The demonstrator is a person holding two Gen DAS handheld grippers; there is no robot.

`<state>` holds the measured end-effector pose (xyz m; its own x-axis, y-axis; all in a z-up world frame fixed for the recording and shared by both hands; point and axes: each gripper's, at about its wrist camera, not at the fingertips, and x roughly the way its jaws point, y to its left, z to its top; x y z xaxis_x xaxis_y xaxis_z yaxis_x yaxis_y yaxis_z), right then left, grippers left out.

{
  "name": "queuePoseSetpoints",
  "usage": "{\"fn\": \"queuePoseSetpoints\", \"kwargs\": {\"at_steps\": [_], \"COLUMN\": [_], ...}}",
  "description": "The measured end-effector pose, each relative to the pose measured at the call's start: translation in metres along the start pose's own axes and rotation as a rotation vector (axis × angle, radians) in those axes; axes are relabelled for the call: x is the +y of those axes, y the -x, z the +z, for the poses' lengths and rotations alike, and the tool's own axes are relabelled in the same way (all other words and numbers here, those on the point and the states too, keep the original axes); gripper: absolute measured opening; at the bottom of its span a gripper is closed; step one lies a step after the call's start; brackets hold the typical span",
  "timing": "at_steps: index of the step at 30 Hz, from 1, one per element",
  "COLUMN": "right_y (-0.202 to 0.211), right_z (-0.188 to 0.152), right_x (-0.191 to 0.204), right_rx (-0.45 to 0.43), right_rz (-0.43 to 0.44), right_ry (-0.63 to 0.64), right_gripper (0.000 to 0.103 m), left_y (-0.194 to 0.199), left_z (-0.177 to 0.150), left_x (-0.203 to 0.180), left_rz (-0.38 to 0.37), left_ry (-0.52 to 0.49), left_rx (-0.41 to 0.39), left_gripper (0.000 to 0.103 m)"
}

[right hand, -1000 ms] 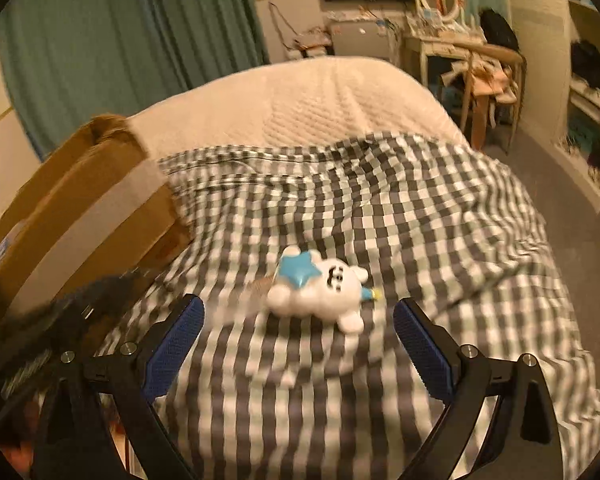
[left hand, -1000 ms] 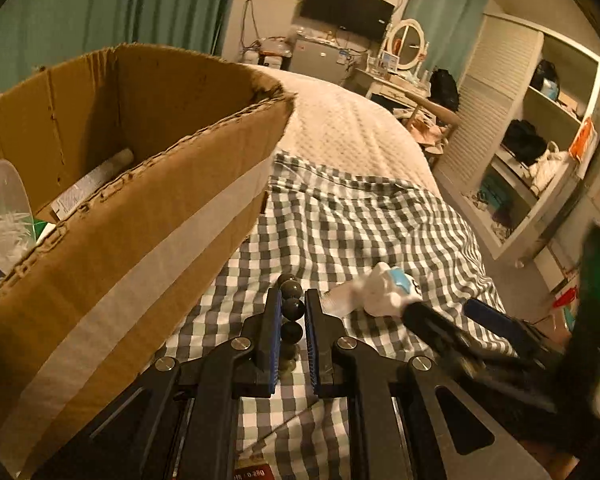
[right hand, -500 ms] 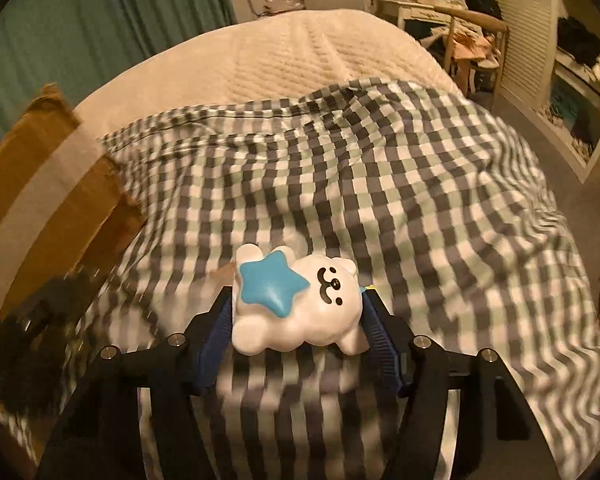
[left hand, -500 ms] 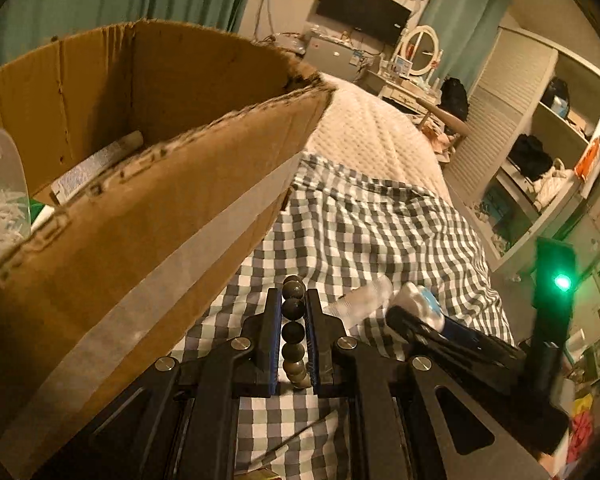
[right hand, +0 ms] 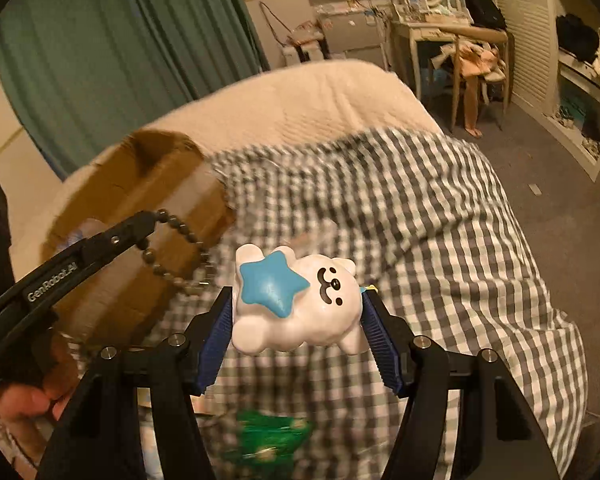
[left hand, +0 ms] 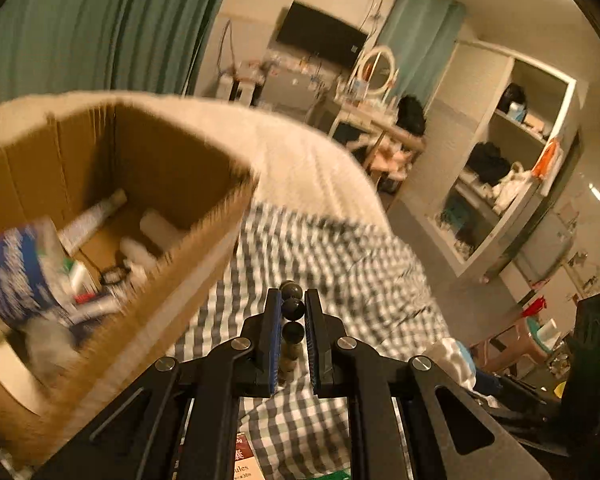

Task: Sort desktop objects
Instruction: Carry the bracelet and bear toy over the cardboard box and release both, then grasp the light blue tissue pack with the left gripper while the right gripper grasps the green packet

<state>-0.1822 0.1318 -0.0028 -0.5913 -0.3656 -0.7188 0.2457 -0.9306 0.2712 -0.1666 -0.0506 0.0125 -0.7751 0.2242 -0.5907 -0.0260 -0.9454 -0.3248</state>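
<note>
A dark bead bracelet point(left hand: 291, 318) is pinched between the pads of my left gripper point(left hand: 293, 312), which is shut on it and held above the checked cloth, right of the open cardboard box point(left hand: 204, 236). In the right wrist view the bracelet point(right hand: 176, 248) hangs as a loop from the left gripper point(right hand: 148, 222) in front of the box point(right hand: 156, 200). My right gripper point(right hand: 296, 320) is shut on a white bear toy with a blue star point(right hand: 296, 300), lifted off the bed. The toy shows as a white edge point(left hand: 452, 360) in the left wrist view.
The box holds a blue-labelled bottle point(left hand: 16, 268), a tube point(left hand: 92, 220) and several small items. A checked blanket point(right hand: 420, 220) covers the bed, with a cream cover point(right hand: 300, 100) beyond. A green packet point(right hand: 272, 436) lies below the right gripper. A hand point(right hand: 32, 396) grips the left tool.
The right gripper closed on the bear toy and lifted it off the blanket. The left gripper rose with the bracelet, so the box's inside now shows.
</note>
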Motion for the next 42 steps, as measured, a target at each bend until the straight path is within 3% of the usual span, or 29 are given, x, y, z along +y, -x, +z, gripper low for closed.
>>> {"fn": "queuePoseSetpoints", "kwargs": {"at_steps": [7, 11, 13, 17, 21, 23, 24, 25, 26, 28, 30, 33, 39, 42], "right_y": [0.03, 0.025, 0.015, -0.021, -0.069, -0.084, -0.089, -0.088, -0.085, -0.078, -0.07, -0.047, 0.006, 0.03], "right_z": [0.042, 0.068, 0.08, 0.093, 0.097, 0.096, 0.096, 0.094, 0.092, 0.089, 0.086, 0.074, 0.041, 0.02], "right_x": [0.067, 0.114, 0.136, 0.163, 0.177, 0.169, 0.163, 0.157, 0.151, 0.137, 0.128, 0.107, 0.068, 0.049], "right_rx": [-0.085, -0.115, -0.128, -0.093, -0.034, -0.023, -0.028, -0.044, -0.061, -0.078, -0.076, -0.084, -0.082, -0.076], "right_rz": [0.123, 0.162, 0.208, 0.278, 0.266, 0.255, 0.247, 0.234, 0.23, 0.214, 0.181, 0.125, 0.042, 0.01], "right_ry": [0.065, 0.15, 0.165, 0.139, 0.127, 0.066, 0.036, 0.014, 0.0, -0.009, 0.009, 0.046, 0.088, 0.09], "right_gripper": [0.062, 0.062, 0.062, 0.062, 0.062, 0.07, 0.08, 0.084, 0.084, 0.084, 0.084, 0.085, 0.085, 0.085], "left_y": [0.069, 0.095, 0.099, 0.084, 0.048, 0.035, 0.031, 0.027, 0.024, 0.022, 0.029, 0.041, 0.07, 0.08], "left_z": [0.048, 0.091, 0.115, 0.132, 0.122, 0.115, 0.11, 0.106, 0.103, 0.097, 0.091, 0.086, 0.064, 0.045], "left_x": [0.008, 0.041, 0.063, 0.102, 0.141, 0.147, 0.15, 0.149, 0.146, 0.146, 0.142, 0.128, 0.096, 0.068], "left_rz": [-0.013, 0.014, 0.064, 0.162, 0.263, 0.268, 0.273, 0.278, 0.28, 0.323, 0.36, 0.398, 0.333, 0.308], "left_ry": [-0.012, 0.062, 0.058, 0.032, 0.064, 0.067, 0.071, 0.073, 0.073, 0.089, 0.09, 0.075, 0.112, 0.077], "left_rx": [-0.181, -0.269, -0.3, -0.27, -0.18, -0.145, -0.136, -0.125, -0.115, -0.104, -0.138, -0.129, -0.116, -0.101], "left_gripper": [0.011, 0.011, 0.011, 0.011, 0.011, 0.013, 0.014, 0.025, 0.053, 0.089, 0.09, 0.091, 0.095, 0.095]}}
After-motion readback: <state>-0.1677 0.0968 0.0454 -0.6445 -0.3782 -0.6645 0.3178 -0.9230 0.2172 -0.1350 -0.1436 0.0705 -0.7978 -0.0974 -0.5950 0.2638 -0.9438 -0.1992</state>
